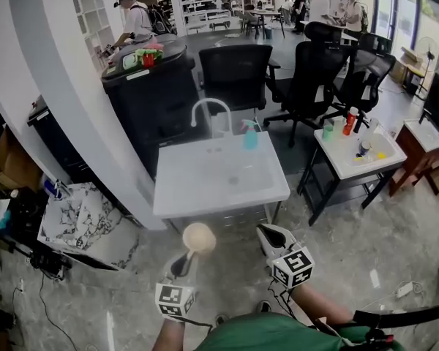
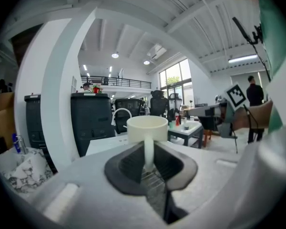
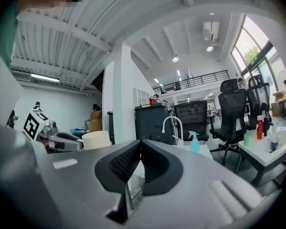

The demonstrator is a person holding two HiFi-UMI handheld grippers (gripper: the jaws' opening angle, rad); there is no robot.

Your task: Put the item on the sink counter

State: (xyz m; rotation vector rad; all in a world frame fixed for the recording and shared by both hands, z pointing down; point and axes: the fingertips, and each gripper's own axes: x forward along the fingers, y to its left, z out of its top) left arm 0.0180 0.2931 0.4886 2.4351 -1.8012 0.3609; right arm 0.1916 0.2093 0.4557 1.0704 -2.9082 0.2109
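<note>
While in left tongs (image 2: 149,162) — cup (image 2: 147,127) aloft

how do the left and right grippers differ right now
The left gripper is shut on the handle of a cream mug. The right gripper is shut too, but with nothing between its jaws. In the head view, the right gripper's tip sits nearer the sink counter than the left gripper's tip does. Shared: both point toward the sink counter, and neither is over it.
</note>
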